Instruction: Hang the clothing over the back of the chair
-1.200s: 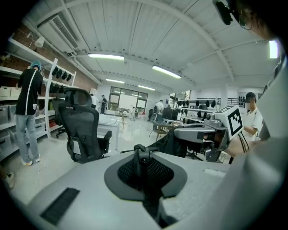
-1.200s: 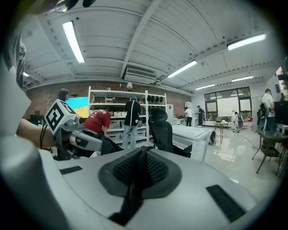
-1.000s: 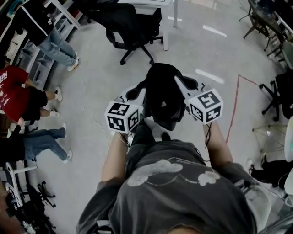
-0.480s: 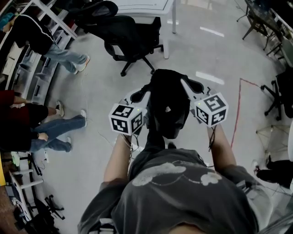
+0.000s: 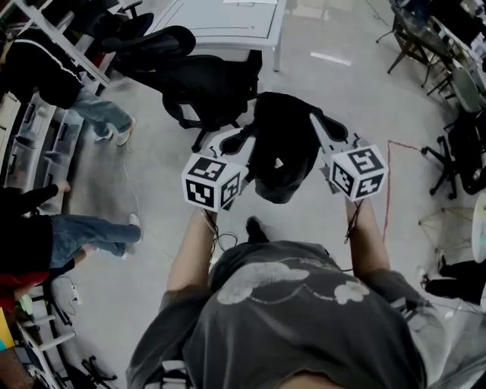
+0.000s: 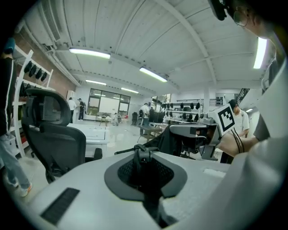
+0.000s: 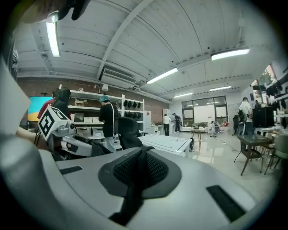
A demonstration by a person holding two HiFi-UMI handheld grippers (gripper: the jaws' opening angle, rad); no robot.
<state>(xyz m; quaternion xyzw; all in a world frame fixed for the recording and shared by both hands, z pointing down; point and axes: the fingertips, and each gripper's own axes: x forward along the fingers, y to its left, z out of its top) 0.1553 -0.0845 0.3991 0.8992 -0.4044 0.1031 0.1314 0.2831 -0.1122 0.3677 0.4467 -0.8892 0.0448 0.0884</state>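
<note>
A black garment (image 5: 279, 148) hangs bunched between my two grippers, lifted off the floor. My left gripper (image 5: 234, 142) is shut on its left edge, and black fabric (image 6: 143, 158) is pinched between the jaws in the left gripper view. My right gripper (image 5: 325, 128) is shut on the right edge, with a dark fold (image 7: 140, 157) clamped between its jaws. The black office chair (image 5: 199, 82) stands just ahead and to the left, its back (image 6: 53, 134) upright and bare. Each gripper sees the other across the cloth: the right gripper (image 6: 203, 134) and the left gripper (image 7: 72, 137).
A white table (image 5: 228, 17) stands behind the chair. People (image 5: 53, 64) stand along shelving on the left. More chairs (image 5: 456, 159) and desks sit at the right, beside red floor tape (image 5: 389, 194). Open grey floor (image 5: 152, 197) lies around me.
Both grippers carried the garment forward and slightly up, toward the office chair, which now sits much closer. The people on the left have shifted in the view.
</note>
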